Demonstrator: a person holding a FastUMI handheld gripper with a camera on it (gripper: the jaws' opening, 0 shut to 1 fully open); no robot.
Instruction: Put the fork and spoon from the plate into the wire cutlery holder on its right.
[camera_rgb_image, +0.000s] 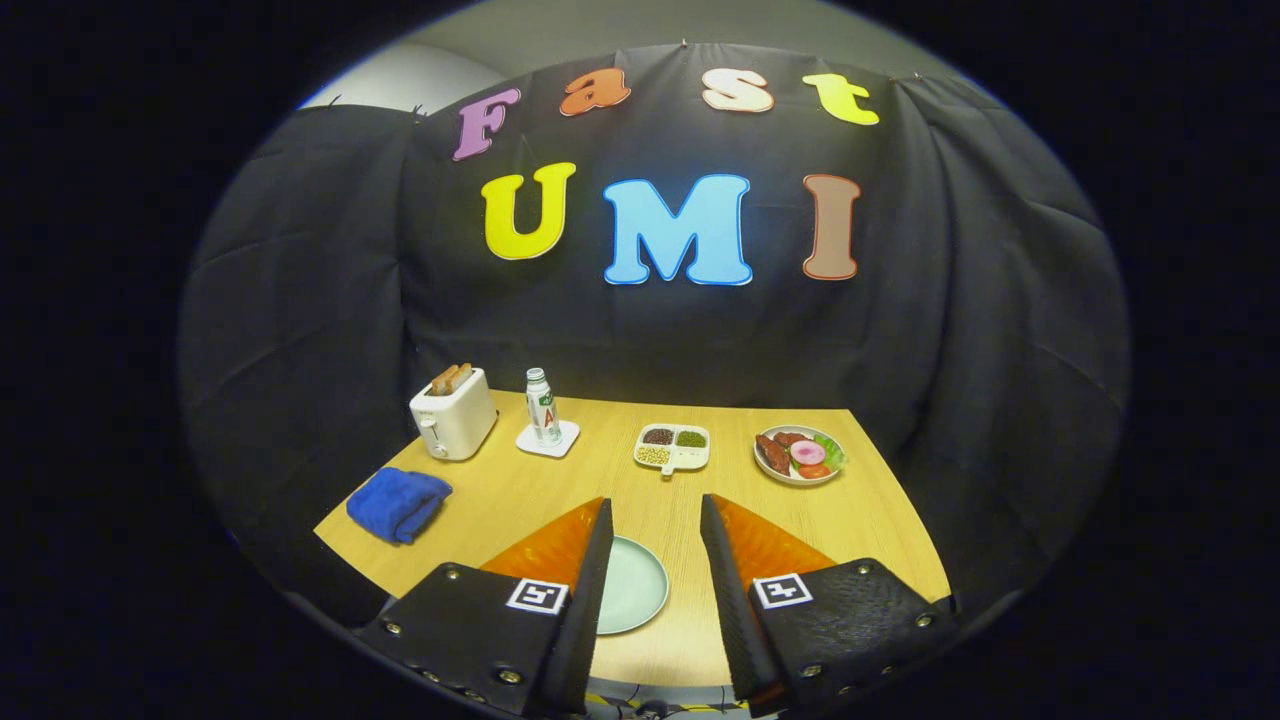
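Gripper (655, 515) held above near edge of wooden table (880, 520), fingers spread apart, nothing between pads. Pale green plate (635, 585) lying on table in gap between fingers, partly hidden behind left finger; visible part bare. Fork, spoon and wire holder not identifiable. Beyond fingertips, well apart: blue cloth (398, 503) at left, white toaster (453, 414) with bread slices in slots, small bottle (541, 405) upright on white coaster (547, 439), divided dish (672, 447) of grains, round plate of food (800, 455) at right.
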